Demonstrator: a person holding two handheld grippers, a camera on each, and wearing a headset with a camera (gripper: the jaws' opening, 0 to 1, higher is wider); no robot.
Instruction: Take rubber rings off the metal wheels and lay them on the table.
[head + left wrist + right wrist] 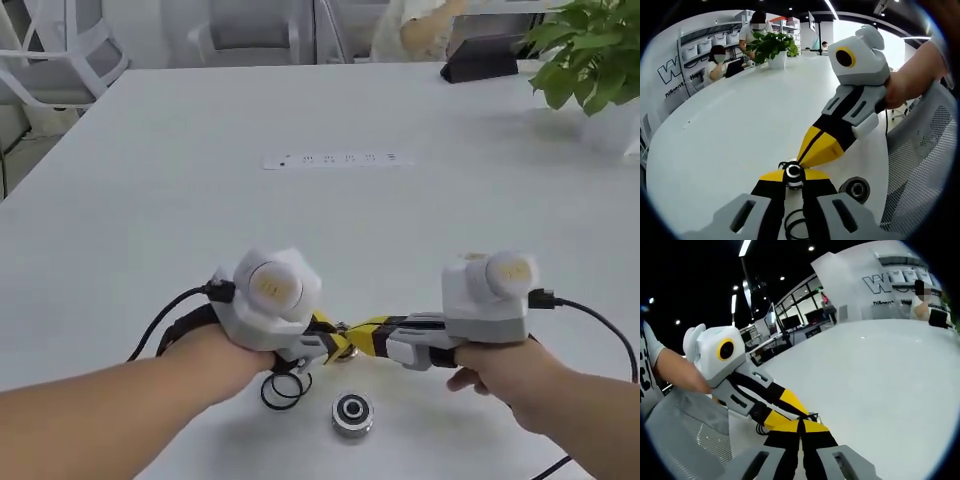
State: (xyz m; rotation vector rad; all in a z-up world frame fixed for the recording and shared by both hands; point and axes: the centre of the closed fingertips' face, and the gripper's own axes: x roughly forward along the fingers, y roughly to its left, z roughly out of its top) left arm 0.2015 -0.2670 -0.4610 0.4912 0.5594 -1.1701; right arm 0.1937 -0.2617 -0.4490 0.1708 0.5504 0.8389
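My left gripper (333,342) (794,171) is shut on a small metal wheel (794,179), held just above the white table (330,220). My right gripper (352,334) (800,424) comes in from the opposite side. Its yellow tips (812,150) are pinched shut on the black rubber ring (785,164) at the wheel's rim. A second metal wheel (352,412) (856,189) lies flat on the table, just in front of the grippers. Loose black rubber rings (285,388) (797,223) lie on the table under the left gripper.
A white power strip (338,159) lies mid-table. At the far right stand a potted plant (590,60) and a dark tablet-like object (480,62). Office chairs (60,60) stand beyond the far edge. People sit at the far end by the plant (771,47).
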